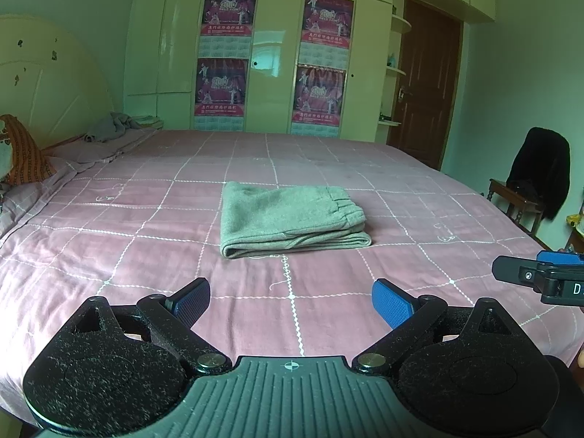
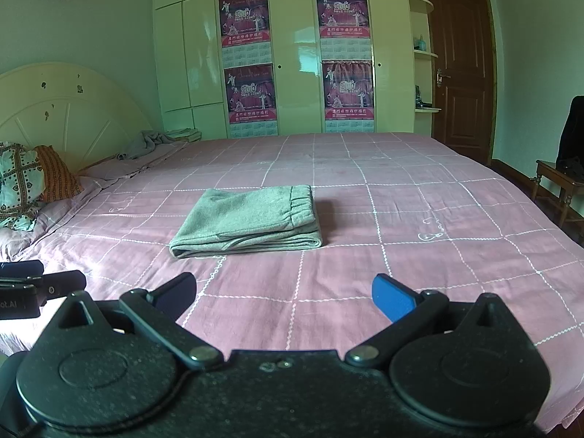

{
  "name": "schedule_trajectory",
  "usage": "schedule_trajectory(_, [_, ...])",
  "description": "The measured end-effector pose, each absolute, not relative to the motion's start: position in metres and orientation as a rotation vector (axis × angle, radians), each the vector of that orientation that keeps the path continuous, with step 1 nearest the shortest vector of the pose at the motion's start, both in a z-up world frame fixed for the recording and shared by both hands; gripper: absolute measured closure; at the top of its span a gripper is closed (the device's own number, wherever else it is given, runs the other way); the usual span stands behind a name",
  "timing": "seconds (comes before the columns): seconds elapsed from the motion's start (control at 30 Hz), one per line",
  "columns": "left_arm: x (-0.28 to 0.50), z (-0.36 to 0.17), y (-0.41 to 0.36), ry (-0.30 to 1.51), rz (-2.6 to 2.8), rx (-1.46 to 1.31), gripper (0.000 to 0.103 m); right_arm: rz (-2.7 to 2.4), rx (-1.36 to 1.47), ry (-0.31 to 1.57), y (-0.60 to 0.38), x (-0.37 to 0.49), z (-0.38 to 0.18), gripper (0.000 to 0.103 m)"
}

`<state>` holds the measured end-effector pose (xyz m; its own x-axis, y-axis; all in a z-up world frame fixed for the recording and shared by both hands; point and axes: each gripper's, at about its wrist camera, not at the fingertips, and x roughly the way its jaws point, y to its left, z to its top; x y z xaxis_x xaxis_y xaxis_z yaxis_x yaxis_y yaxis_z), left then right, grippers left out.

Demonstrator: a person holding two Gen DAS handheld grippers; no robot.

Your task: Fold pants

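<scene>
Both your grippers, left gripper (image 1: 291,303) and right gripper (image 2: 284,297), hang near the bed's (image 1: 109,255) front edge, jaws spread wide, gripping nothing. The pants (image 1: 288,217) lie mid-bed in a compact stack, waistband on top, well apart from you. Looks finished; if you tidy, press edges lightly, don't drag layers.

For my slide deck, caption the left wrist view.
Folded grey pants lie on the pink checked bed; the open left gripper hovers short of them.

Bedroom: pink checked bed (image 1: 146,219), cream headboard (image 2: 65,109), postered wardrobe (image 1: 270,54), brown door (image 2: 460,65), green walls (image 1: 529,73).
</scene>
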<state>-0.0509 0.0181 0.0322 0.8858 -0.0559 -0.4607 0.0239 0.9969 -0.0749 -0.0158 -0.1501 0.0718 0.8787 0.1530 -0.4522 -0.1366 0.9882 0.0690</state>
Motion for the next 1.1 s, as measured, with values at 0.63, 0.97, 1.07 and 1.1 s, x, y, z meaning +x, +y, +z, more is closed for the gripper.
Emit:
schedule_trajectory(0.63, [-0.0523, 0.0351, 0.0179, 0.476, -0.046, -0.070, 0.008, 0.157, 0.030, 0.477, -0.1520, -0.0158, 0.0718, 0.000])
schedule_trajectory(0.97, [-0.0529, 0.0365, 0.0176, 0.477, -0.052, -0.071, 0.008, 0.164, 0.023, 0.484, -0.1539, -0.0155, 0.0716, 0.000])
schedule_trajectory(1.07, [-0.0522, 0.0372, 0.0179, 0.477, -0.052, -0.072, 0.008, 0.168, 0.021, 0.489, -0.1557, -0.0139, 0.0711, 0.000])
schedule_trajectory(1.1, [-0.0520, 0.0371, 0.0176, 0.477, -0.053, -0.071, 0.008, 0.169, 0.020, 0.489, -0.1564, -0.0133, 0.0709, 0.000])
